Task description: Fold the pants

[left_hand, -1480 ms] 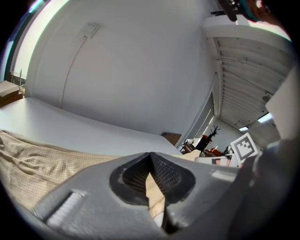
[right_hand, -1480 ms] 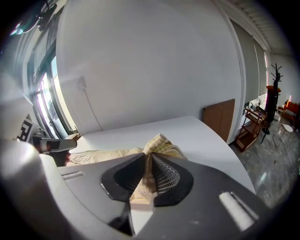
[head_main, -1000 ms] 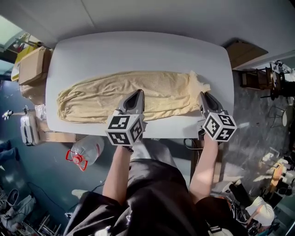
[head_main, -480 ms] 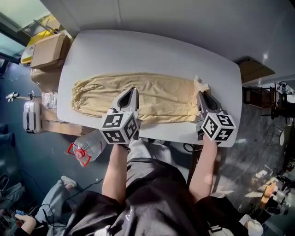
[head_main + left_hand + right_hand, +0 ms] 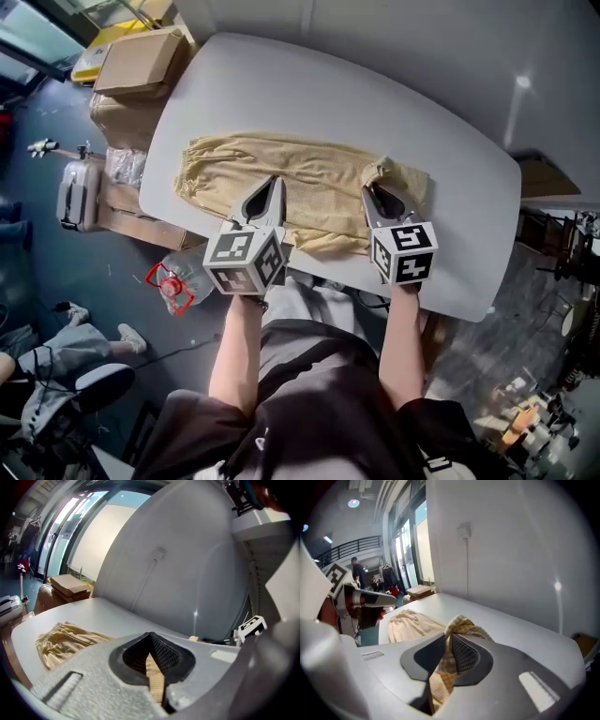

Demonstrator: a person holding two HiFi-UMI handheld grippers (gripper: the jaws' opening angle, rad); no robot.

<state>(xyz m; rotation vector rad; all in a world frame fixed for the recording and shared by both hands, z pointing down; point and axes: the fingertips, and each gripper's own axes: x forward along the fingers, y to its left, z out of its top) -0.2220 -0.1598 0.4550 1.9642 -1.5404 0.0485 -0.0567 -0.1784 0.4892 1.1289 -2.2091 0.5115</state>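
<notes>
Right now the left gripper [image 5: 151,638] is pinching a thin strip of tan checked cloth between its dark ribbed pads, with the jaws drawn nearly together on it. That cloth is the near edge of the pants [image 5: 300,173], caught about midway along their length. The right gripper [image 5: 449,638] is likewise clamping the fabric, its jaws standing narrow. A crumpled bunch of cloth is rising just past its tips, and more is trailing down between the pads toward the camera.

From the head view, the two grippers are sitting side by side over the near edge of the garment, the right one close to the pants' right end. That end is puckering up into a raised fold, while the rest is lying flat and stretching away to the left. The pants are resting lengthwise across the middle of the pale grey table [image 5: 319,94], with their gathered cuffs reaching toward its left end.

Below the grippers, the person's bare forearms are leading back to a dark garment. Cardboard boxes [image 5: 141,61] are standing on the floor beyond the table's left end, and a clear water jug [image 5: 178,281] with a red handle is lying beside the table's near edge.
</notes>
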